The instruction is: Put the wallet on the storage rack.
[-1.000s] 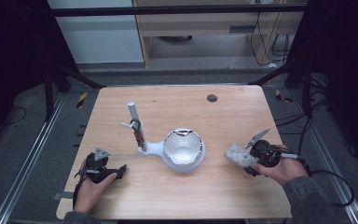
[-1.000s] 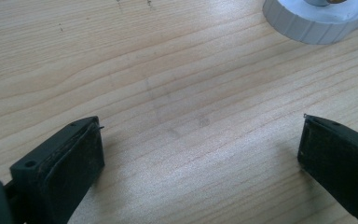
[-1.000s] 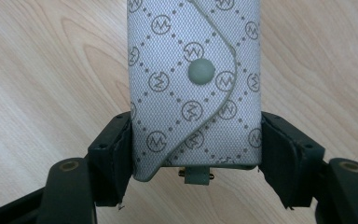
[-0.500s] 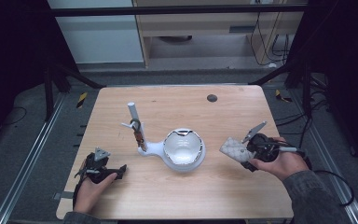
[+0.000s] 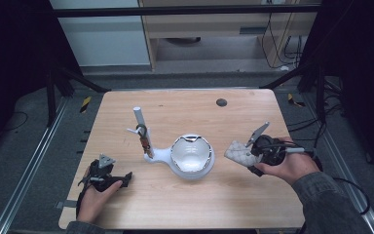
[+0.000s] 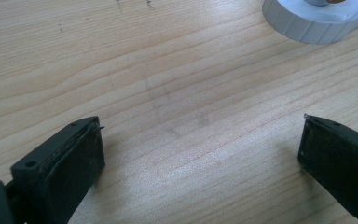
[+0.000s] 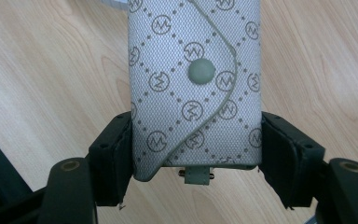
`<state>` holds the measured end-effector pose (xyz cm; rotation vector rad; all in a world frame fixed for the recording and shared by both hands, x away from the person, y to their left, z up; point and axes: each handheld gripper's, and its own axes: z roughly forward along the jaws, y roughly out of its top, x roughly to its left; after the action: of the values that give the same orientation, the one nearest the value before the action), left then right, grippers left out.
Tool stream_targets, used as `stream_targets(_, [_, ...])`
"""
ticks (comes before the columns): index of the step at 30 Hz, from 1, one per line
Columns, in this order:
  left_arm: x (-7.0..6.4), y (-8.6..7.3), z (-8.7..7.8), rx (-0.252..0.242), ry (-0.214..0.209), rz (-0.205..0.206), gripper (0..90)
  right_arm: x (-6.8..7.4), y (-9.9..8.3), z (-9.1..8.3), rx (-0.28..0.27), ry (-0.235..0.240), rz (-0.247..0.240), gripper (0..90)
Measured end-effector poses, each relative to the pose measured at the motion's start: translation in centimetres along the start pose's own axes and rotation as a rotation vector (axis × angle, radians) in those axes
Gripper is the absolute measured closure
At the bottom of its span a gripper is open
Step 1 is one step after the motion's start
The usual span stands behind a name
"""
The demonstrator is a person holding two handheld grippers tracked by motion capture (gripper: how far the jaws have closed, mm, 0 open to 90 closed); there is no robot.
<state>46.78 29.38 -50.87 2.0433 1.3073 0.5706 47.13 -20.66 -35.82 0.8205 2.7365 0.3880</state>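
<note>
Your right hand-held gripper (image 7: 196, 154) clamps a patterned key pouch (image 7: 196, 84).
Keep it level toward the white stand (image 5: 187, 158); your left hand-held gripper (image 6: 200, 158) rests wide open, empty.

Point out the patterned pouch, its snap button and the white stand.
pouch (image 7: 168, 116), right gripper view, on the patterned fabric between the jaws.
snap button (image 7: 201, 71), right gripper view, on its round grey face.
white stand (image 5: 158, 155), high view, on its base beside the bowl.
</note>
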Motion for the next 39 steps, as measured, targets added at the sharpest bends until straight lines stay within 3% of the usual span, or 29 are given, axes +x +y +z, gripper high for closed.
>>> stream_targets(16, [0.0, 0.0, 0.0, 0.0, -0.001, 0.001, 0.0, 1.7, 2.2, -0.7, 0.005, 0.013, -0.07, 32.4])
stream_targets(30, [0.0, 0.0, 0.0, 0.0, -0.002, 0.001, 0.0, 3.9, 4.3, -1.0, -0.03, 0.039, -0.135, 32.3])
stream_targets(39, [0.0, 0.0, 0.0, 0.0, -0.003, 0.001, 0.0, 5.1, 7.0, 0.3, -0.024, 0.061, -0.186, 32.3])
